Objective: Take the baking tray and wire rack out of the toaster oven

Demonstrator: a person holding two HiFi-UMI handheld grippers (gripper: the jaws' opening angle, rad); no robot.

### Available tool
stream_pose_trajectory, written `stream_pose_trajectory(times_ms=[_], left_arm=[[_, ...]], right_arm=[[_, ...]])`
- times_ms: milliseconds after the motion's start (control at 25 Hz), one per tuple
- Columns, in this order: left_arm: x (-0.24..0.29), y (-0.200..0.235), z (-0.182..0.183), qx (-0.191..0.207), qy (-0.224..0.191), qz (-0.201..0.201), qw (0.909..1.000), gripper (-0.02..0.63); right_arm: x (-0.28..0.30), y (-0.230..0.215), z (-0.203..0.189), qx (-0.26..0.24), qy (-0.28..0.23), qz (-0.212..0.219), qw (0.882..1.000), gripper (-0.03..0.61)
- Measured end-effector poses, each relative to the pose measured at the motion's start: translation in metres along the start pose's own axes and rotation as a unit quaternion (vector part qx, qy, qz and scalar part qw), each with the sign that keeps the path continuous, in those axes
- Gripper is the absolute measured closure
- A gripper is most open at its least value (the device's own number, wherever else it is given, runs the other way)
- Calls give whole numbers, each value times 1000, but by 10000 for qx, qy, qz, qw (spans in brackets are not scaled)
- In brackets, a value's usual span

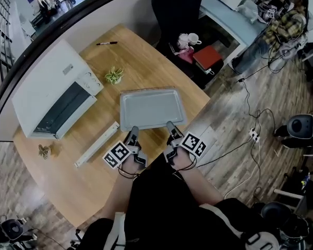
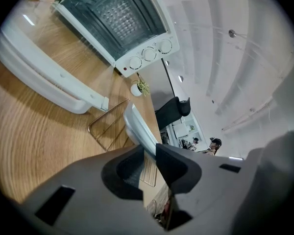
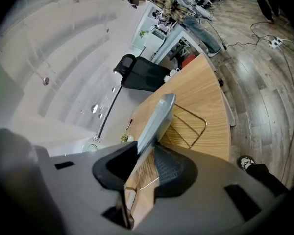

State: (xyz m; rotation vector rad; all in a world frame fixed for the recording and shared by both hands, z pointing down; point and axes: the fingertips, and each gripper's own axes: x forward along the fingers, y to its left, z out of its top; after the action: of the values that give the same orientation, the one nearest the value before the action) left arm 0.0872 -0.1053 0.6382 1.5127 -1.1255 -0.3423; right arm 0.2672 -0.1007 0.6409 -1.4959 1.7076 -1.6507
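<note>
Baking tray: flat grey rectangular metal baking tray [image 1: 151, 107], out of the oven; it sits near the middle of the round light wooden worktop [image 1: 68, 184]; its near rim is at 6 o'clock
Wire rack: thin copper-coloured wire rack [image 2: 110, 125], also out on the worktop; it lies under the tray, with one looped end showing past the tray's edge; whether the two touch I cannot tell
Left tool: left tool [image 1: 131, 133] at the tray's 7 o'clock; narrow, clamped on the near rim
Right tool: right tool [image 1: 170, 125] at the tray's 5 o'clock; narrow, gripping the same rim
Toaster oven: white box-shaped toaster oven [image 1: 52, 95] with a dark glass front, at the tray's 9 o'clock, well apart
White strip: long narrow white tray-like strip [image 1: 96, 145] at 8 o'clock, between oven and left tool
Plant: small green potted plant [image 1: 113, 76] at 11 o'clock, near the tray
Pen: black marker pen [image 1: 107, 43], farther out at 11 o'clock
</note>
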Motion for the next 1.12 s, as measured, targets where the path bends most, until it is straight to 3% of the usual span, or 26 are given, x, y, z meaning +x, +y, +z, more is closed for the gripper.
stream_pose_trajectory(times_ms=[240, 440, 520, 720, 920, 1120], left_arm=[[10, 19, -1, -59, 70, 299, 9995, 534], [17, 35, -6, -51, 495, 999, 9938, 517], [19, 36, -10, -164, 623, 1145, 9913, 429], [24, 44, -17, -413, 746, 1444, 9858, 346], [11, 53, -20, -651, 684, 1582, 9829, 328], [-10, 52, -25, -212, 826, 1468, 9855, 328]], right_arm=[[11, -16, -6, 28, 161, -153, 9997, 465], [22, -26, -13, -101, 480, -535, 9974, 465], [24, -27, -17, -77, 622, -638, 9960, 374], [24, -36, -26, 77, 850, -982, 9915, 295], [10, -51, -47, -346, 1344, -1258, 9823, 307], [1, -40, -68, -1363, 1668, -1052, 9708, 374]])
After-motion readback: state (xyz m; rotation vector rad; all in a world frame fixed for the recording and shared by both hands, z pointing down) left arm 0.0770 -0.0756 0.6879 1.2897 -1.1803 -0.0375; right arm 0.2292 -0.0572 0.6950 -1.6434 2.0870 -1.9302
